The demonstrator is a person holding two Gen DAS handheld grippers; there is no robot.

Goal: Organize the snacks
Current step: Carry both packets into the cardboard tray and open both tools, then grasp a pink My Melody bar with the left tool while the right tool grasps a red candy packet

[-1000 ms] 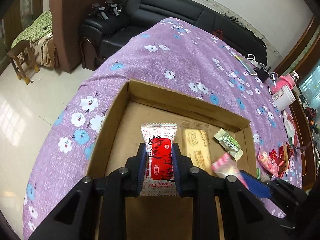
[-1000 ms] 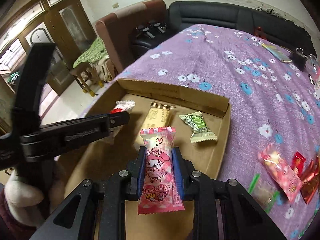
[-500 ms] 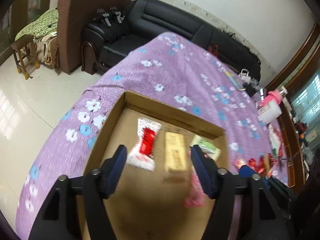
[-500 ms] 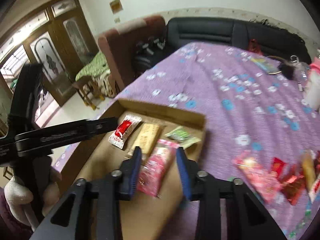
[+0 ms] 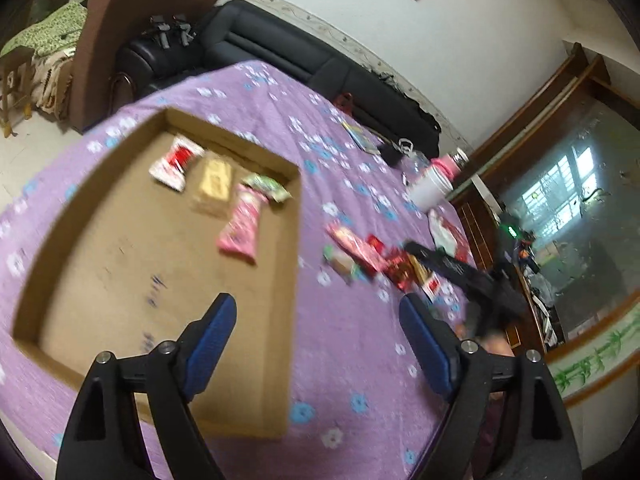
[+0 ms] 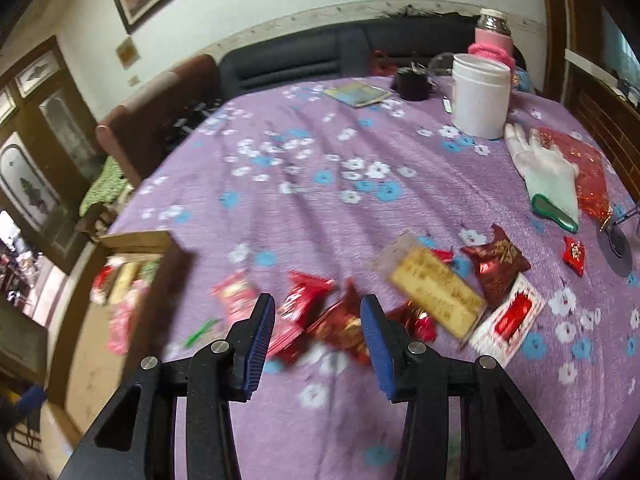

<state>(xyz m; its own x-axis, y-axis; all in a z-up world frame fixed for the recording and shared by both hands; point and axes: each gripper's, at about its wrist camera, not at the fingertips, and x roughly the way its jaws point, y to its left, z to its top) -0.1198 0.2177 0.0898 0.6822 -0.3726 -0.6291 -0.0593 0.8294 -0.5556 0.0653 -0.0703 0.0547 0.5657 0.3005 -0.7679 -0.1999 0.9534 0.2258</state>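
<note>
A shallow cardboard box [image 5: 294,292] lies on the purple flowered tablecloth. In it lie a red-and-white packet [image 5: 176,162], a tan biscuit bar [image 5: 214,186], a green packet [image 5: 266,188] and a pink packet [image 5: 242,224]. My left gripper [image 5: 318,320] is open and empty above the box's right edge. My right gripper [image 6: 318,322] is open and empty above a pile of loose snacks: red packets [image 6: 304,304], a tan biscuit bar [image 6: 438,292], a dark red packet [image 6: 498,266] and a white-and-red packet [image 6: 510,320]. The box shows at the left in the right wrist view [image 6: 168,264].
A white tub [image 6: 480,94], a pink-sleeved jar [image 6: 494,36], a white glove [image 6: 548,176], a red mesh bag [image 6: 588,168] and a small red candy [image 6: 574,254] lie at the table's far right. A black sofa [image 5: 300,56] stands behind the table.
Both grippers opened and left their packets in the box. Both then swung right, the right one over to the loose snack pile.
</note>
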